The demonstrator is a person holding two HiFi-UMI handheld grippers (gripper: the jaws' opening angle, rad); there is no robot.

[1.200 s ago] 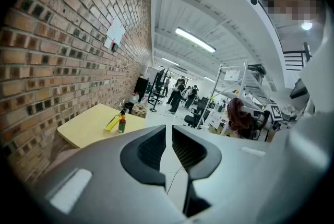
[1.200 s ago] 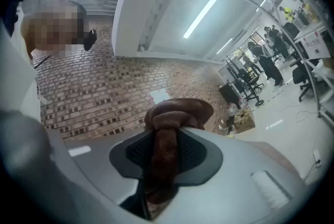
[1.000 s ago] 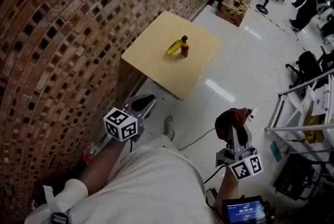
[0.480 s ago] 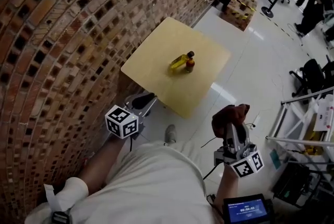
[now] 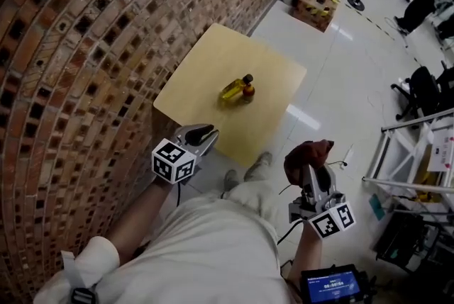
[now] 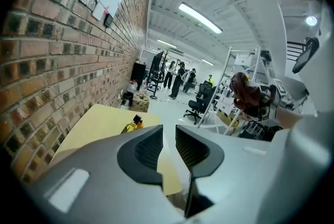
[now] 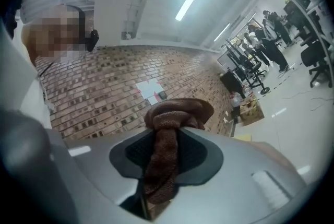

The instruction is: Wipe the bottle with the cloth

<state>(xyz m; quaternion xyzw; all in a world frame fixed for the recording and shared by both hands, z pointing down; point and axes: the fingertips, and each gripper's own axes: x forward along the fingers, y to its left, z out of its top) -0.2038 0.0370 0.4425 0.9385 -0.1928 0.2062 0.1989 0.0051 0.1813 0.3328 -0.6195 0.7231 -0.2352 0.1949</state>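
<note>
1. Left of the table (image 5: 213, 58), a brick wall (image 5: 71, 47) runs along its edge. Only the right gripper view shows the white sheets (image 7: 150, 91) pinned on the bricks.
2. At the table's near-left edge in the head view, the left gripper (image 5: 203, 134) points toward the tabletop. Its own view shows the jaws a narrow gap apart, having just been opening, with nothing between them.
3. Near the table's middle stands the bottle (image 5: 248, 88), upright and dark-capped. A yellow thing (image 5: 231, 90) lies just beside it, too small to identify. The left gripper view shows both small beyond its jaws.
4. Right of the table's near corner, over the floor (image 5: 340, 76), the right gripper (image 5: 313, 176) is clamped on the cloth (image 5: 305, 154), which is dark red. The head view shows only a lump, while the right gripper view shows it pinched between the pads and bunched above them.
5. Around the pale wooden table the floor is glossy and pale. Beyond its far side sit cardboard boxes (image 5: 316, 1), and to its right are a black chair (image 5: 420, 91) and metal racks (image 5: 404, 154). People (image 6: 180, 78) stand far beyond the table.
</note>
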